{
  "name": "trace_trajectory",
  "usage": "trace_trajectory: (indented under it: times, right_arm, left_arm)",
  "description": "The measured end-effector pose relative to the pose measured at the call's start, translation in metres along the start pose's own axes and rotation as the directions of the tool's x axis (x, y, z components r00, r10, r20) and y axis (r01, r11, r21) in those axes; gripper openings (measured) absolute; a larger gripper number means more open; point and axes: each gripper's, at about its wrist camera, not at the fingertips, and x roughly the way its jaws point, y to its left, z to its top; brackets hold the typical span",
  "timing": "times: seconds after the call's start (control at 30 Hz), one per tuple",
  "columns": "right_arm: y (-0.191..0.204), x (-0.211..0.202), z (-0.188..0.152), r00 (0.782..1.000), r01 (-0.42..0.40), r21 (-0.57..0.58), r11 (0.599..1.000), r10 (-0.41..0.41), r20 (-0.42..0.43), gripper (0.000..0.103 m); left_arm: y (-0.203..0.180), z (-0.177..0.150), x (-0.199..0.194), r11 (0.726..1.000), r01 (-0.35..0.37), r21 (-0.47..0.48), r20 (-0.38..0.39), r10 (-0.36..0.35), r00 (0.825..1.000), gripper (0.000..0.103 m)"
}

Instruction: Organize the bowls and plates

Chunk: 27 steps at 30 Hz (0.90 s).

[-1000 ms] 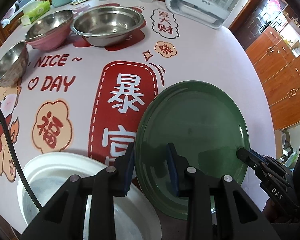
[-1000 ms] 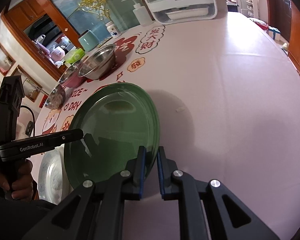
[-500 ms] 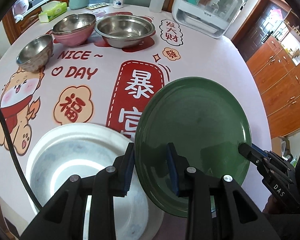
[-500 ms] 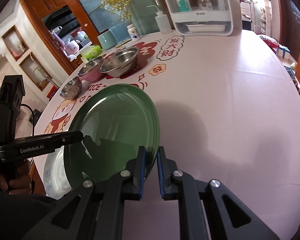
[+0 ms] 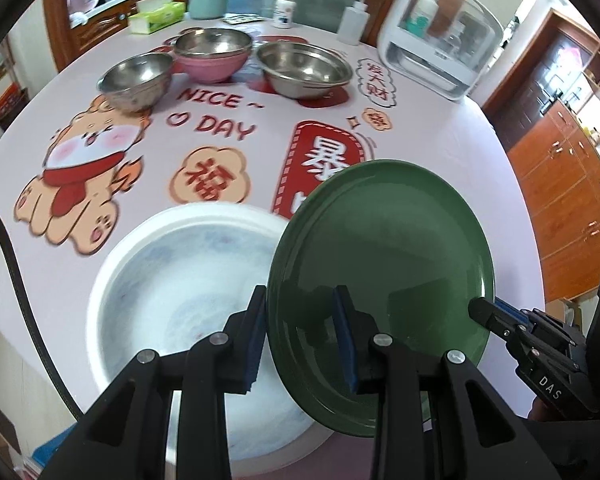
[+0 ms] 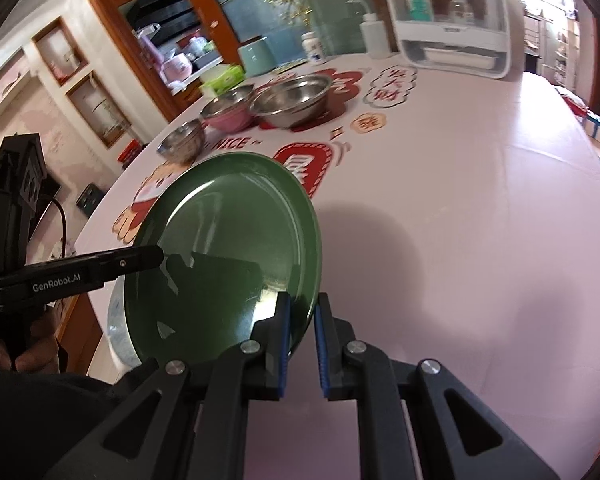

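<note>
Round dark-green plate [image 5: 384, 256] held tilted above the worktop [image 6: 460, 208], partly over a white round plate [image 5: 172, 292]. Right tongs [image 6: 301, 344] pinch its rim. Left tongs [image 5: 300, 340] straddle the opposite rim, jaws parted, not clamped.

The green plate [image 5: 384, 264] looked glazed and glossy, its smooth face mirroring the gripper parts and window light. The white plate [image 5: 172, 280] had a smooth, softly shiny surface with a faint bluish mottling. Three bowls were of polished metal: the small steel bowl [image 5: 136, 80] and the wide steel bowl [image 5: 304, 70] were bare metal, and the pink bowl [image 5: 214, 54] had a metal inside and a matt pink outer shell. The table [image 6: 480, 208] wore a smooth printed covering with a slight sheen. The left gripper [image 5: 300, 338] and right gripper [image 6: 301, 346] were matt black plastic with blue ribbed pads and metal screws. The cabinets [image 5: 572, 184] looked like varnished wood.
</note>
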Motion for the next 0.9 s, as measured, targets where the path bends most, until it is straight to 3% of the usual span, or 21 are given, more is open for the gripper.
trace_trajectory:
  times: [0.43, 0.9]
  right_arm:
    - [0.057, 0.033, 0.002, 0.995, -0.044, -0.061, 0.997, 0.039, -0.089, 0.013]
    - [0.087, 0.066, -0.002, 0.985, -0.016, -0.031, 0.999, 0.010, -0.171, 0.015]
  left_arm:
    - [0.063, -0.010, -0.015, 0.995, -0.054, -0.082, -0.020, 0.053, 0.998, 0.029]
    - [0.096, -0.012, -0.002, 0.994, -0.107, -0.028, -0.114, 0.103, 0.988, 0.029]
